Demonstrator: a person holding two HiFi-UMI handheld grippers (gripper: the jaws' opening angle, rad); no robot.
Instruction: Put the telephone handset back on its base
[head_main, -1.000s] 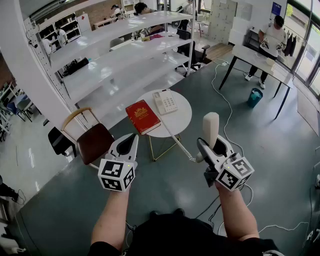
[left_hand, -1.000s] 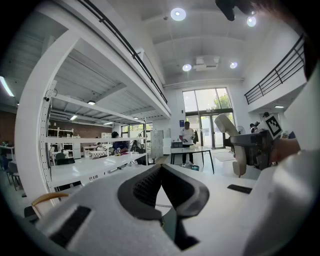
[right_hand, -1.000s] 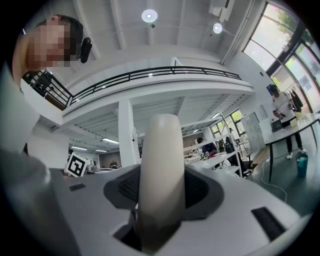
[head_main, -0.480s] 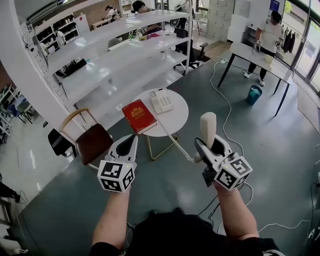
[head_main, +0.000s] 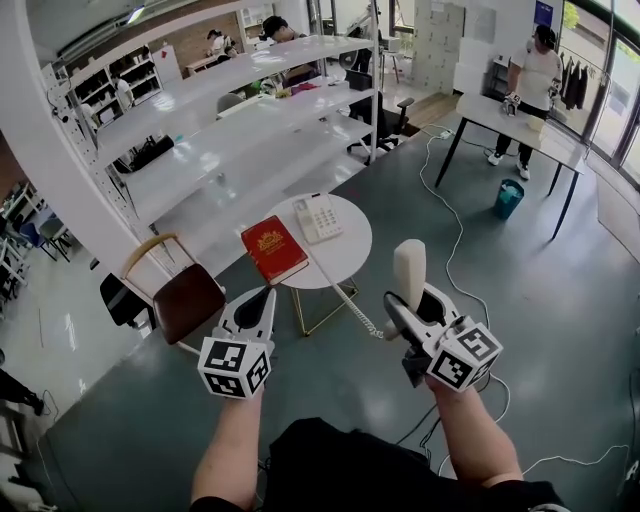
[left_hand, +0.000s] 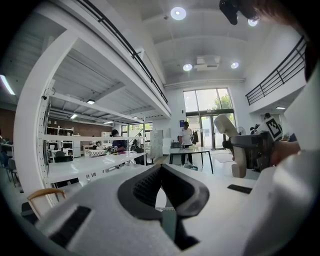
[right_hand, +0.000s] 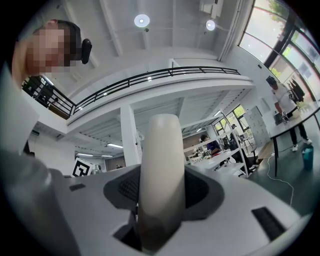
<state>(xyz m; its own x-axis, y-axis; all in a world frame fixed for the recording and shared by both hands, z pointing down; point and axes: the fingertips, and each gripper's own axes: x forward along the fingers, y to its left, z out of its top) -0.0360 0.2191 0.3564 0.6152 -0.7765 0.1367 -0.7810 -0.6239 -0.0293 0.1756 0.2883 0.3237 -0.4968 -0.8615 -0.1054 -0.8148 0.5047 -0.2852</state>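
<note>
The cream telephone handset stands upright in my right gripper, which is shut on its lower part; in the right gripper view the handset fills the gap between the jaws. Its coiled cord runs up to the white phone base on the small round white table. A red book lies next to the base. My left gripper hangs in front of the table, shut and holding nothing. Both grippers are short of the table, in the air.
A chair with a brown seat stands left of the table. Long white benches lie behind it. At the right are a black-legged desk, a person beside it, a teal bin and cables on the floor.
The table, base and book have drifted slightly left and up in the head view. Both grippers sit a little lower in frame. The handset stays gripped in the right gripper.
</note>
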